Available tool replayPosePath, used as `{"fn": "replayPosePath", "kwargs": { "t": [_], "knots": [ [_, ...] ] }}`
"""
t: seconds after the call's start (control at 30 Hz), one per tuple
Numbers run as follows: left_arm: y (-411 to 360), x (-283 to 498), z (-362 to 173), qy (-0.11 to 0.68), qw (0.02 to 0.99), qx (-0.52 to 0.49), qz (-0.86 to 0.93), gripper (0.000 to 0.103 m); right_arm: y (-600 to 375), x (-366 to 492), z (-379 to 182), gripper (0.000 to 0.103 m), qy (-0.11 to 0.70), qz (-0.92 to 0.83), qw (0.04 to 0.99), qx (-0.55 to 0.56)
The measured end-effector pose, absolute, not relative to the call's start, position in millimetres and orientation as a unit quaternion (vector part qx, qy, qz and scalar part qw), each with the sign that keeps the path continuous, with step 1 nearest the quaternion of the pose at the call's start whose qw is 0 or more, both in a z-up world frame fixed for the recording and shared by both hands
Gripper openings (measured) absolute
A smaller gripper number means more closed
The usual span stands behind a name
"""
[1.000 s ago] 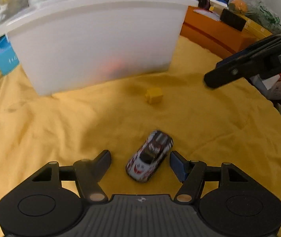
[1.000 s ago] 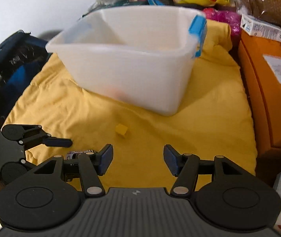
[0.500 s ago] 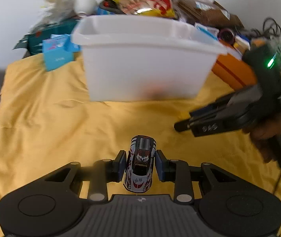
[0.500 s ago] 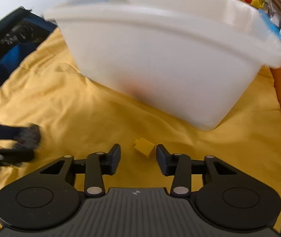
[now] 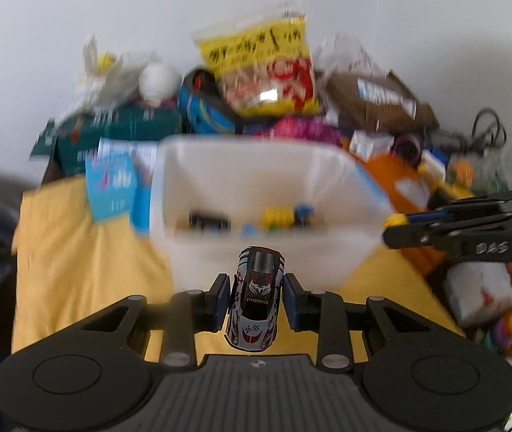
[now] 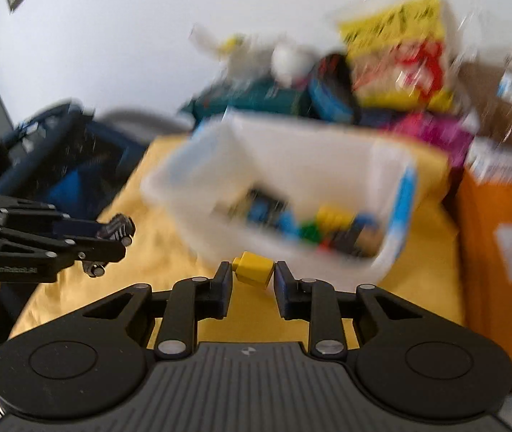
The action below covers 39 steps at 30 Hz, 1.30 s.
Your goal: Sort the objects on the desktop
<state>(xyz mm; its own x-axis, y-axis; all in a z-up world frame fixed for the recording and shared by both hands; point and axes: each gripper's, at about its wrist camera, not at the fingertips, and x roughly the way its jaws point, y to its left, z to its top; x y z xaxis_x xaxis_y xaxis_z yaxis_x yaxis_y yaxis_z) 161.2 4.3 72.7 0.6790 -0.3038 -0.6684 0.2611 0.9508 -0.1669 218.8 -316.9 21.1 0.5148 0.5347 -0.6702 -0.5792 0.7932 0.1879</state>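
A silver toy car with red and black markings is held nose-forward in my left gripper, which is shut on it and raised in front of the white plastic bin. A small yellow block sits between the pads of my right gripper, shut on it, just before the bin's near wall. The bin holds several small toys and blocks. In the right wrist view the left gripper shows at the left with the car's nose sticking out. In the left wrist view the right gripper shows at the right with the block.
A yellow cloth covers the surface. Behind the bin lies a pile of snack bags and boxes. An orange box stands at the right, a dark blue bag at the left. Both views are motion-blurred.
Both grippers have risen from the cloth with their loads. The right one closed on the yellow block and lifted it; the left carried the car up toward the bin, whose inside now shows.
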Motion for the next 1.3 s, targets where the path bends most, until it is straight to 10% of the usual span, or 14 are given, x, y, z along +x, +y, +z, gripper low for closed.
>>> {"fn": "replayPosePath", "kwargs": {
  "t": [0.5, 0.57, 0.67, 1.3],
  "knots": [
    [-15.5, 266.5, 109.9, 0.404, 0.905, -0.019, -0.134, 0.036, -302.8, 305.2, 31.2, 0.029, 0.438, 0.270, 0.857, -0.009],
    [-16.0, 270.6, 106.8, 0.407, 0.905, -0.014, -0.125, 0.039, -299.5, 309.2, 27.8, 0.031, 0.443, 0.266, 0.856, -0.016],
    [-20.4, 274.8, 99.3, 0.418, 0.903, 0.007, -0.097, 0.079, -298.5, 311.5, 24.9, 0.064, 0.442, 0.256, 0.859, -0.021],
    [-31.8, 300.6, 77.2, 0.465, 0.882, 0.017, -0.078, 0.084, -284.1, 310.9, 22.8, 0.082, 0.440, 0.276, 0.852, -0.064]
  ]
}}
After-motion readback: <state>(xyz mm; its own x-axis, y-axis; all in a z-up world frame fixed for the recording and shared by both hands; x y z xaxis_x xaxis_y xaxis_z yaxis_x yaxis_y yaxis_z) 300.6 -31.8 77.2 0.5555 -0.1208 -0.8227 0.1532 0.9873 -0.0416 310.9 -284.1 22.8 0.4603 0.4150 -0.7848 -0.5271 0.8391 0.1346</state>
